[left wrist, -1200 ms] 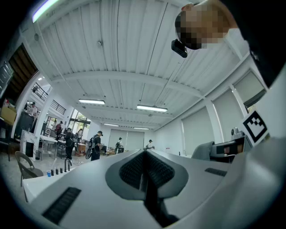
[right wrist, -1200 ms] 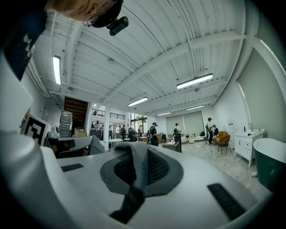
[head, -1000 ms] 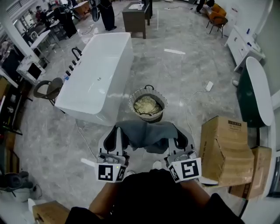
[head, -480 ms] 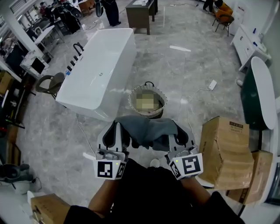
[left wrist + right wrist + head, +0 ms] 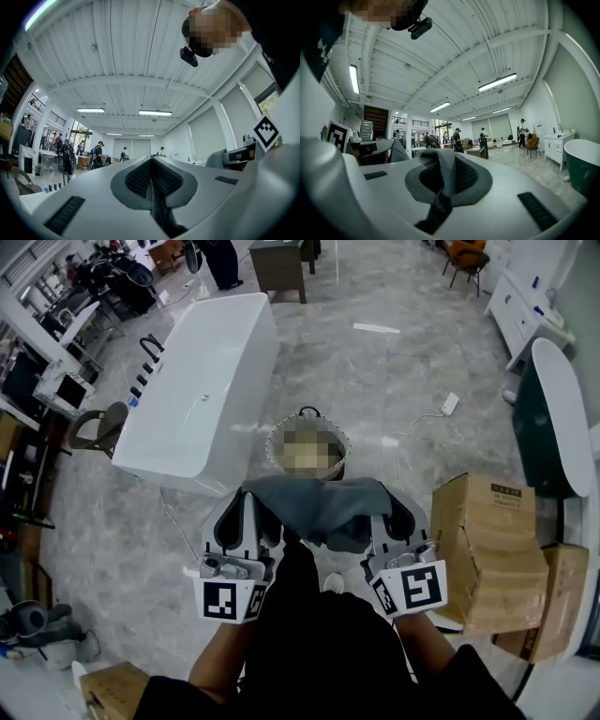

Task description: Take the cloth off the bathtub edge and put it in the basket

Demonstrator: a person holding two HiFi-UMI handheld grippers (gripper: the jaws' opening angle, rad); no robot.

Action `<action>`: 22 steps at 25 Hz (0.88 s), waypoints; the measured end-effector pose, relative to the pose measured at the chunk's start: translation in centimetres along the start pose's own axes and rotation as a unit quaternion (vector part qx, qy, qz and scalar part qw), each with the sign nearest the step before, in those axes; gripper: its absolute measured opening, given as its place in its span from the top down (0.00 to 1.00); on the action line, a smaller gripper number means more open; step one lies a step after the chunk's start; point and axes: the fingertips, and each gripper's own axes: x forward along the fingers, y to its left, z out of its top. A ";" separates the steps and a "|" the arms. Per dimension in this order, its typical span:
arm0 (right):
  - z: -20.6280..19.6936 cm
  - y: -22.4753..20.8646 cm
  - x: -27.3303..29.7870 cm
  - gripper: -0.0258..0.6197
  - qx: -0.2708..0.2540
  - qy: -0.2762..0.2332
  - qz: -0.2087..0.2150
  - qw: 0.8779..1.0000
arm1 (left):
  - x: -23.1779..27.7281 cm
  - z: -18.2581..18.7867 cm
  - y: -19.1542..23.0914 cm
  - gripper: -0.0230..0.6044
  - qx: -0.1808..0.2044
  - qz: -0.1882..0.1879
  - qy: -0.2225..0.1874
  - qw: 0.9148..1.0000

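Note:
A grey cloth [image 5: 319,504] hangs stretched between my two grippers, just in front of the person's body. My left gripper [image 5: 251,514] is shut on its left end, and in the left gripper view [image 5: 151,161] only a thin dark strip shows between the pads. My right gripper [image 5: 386,514] is shut on the right end; in the right gripper view the cloth [image 5: 443,171] folds over the jaws [image 5: 447,159]. The round woven basket [image 5: 274,442] stands on the floor just beyond the cloth. The white bathtub [image 5: 192,390] lies to the far left of the basket.
Cardboard boxes [image 5: 487,554] are stacked at the right, with a dark green tub [image 5: 548,423] behind them. A chair [image 5: 98,427] stands left of the bathtub. A power strip with its cable [image 5: 448,404] lies on the marble floor. Another box [image 5: 112,695] sits at the lower left.
Both grippers have carried the cloth forward, so its far edge now hangs close to the basket's near rim. The grippers stand slightly further apart, and both stay shut.

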 end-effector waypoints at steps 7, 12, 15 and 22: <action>1.4 -2.6 3.1 0.91 0.005 -0.006 -0.026 1.000 | 4.9 -0.1 1.8 0.94 -0.013 -0.011 -0.019 1.000; 2.7 -3.2 7.3 0.91 -0.020 -0.001 -0.033 0.999 | 8.6 -0.3 3.8 0.94 -0.036 -0.029 -0.023 0.999; 3.4 -4.4 9.7 0.91 -0.040 0.003 -0.053 0.998 | 11.7 -0.1 4.7 0.94 -0.043 -0.047 -0.035 0.997; 6.2 -5.8 15.7 0.91 -0.056 -0.010 -0.092 0.994 | 18.1 1.6 6.6 0.94 -0.001 -0.109 -0.061 0.992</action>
